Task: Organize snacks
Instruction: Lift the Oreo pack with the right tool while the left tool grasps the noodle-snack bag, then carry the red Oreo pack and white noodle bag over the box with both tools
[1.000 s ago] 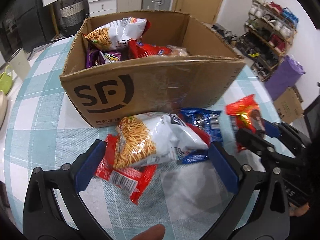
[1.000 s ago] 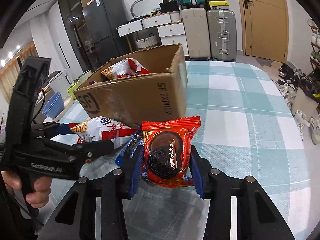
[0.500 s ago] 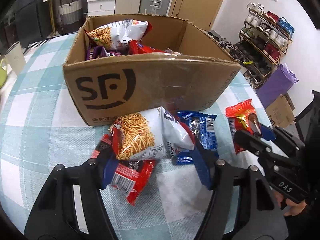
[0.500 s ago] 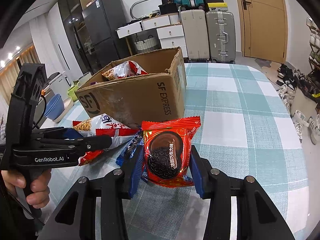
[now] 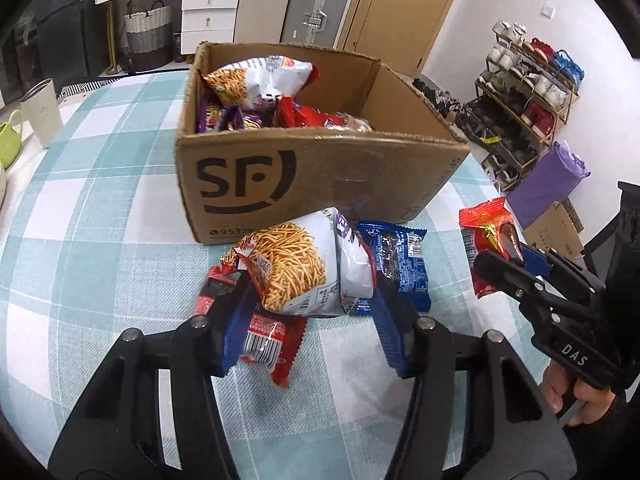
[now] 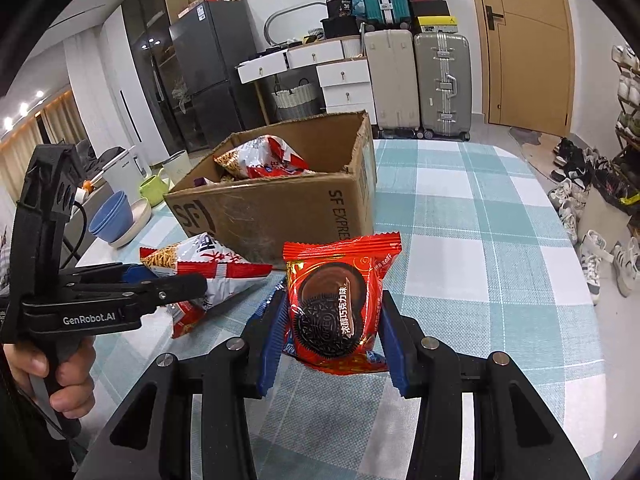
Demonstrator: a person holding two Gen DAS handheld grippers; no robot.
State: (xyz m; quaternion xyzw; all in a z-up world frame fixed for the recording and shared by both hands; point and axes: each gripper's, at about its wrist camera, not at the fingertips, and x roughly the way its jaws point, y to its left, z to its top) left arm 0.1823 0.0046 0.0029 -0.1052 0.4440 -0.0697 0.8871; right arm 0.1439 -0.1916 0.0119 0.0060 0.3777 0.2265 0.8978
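Closed in just now, the left gripper (image 5: pixel 310 300) — blue pads pressing both flanks of the noodle-snack bag (image 5: pixel 304 268), which bulged up between them, its long axis running roughly across the jaws. Seemed lifted a little at the far end, resting partly on a red packet (image 5: pixel 264 340) below; uncertain whether that packet was pinched along with it. Lay just beside it, on the right, a blue packet (image 5: pixel 400 264), flat on the checked tablecloth (image 5: pixel 100 240).

Clamped narrow in the right gripper (image 6: pixel 332 320), the red chocolate-cookie pack (image 6: pixel 336 300) — held upright, face to the camera, clear of the cloth.

Stood directly ahead of both grippers, the cardboard box (image 5: pixel 320 176), its near wall rising just beyond the noodle bag, nearly touching it. Nearer to that wall, the left hand's load; off past the box's right corner, the right one's. Already held snacks along the back and left of its inside; open room showed at the front right.

Judged the turning point to be that near rim: up and over, not straight forward, or the bag would catch the cardboard edge. Plenty of bare cloth on the right side of the box for swinging wide. Risk of dragging the red packet along underneath.
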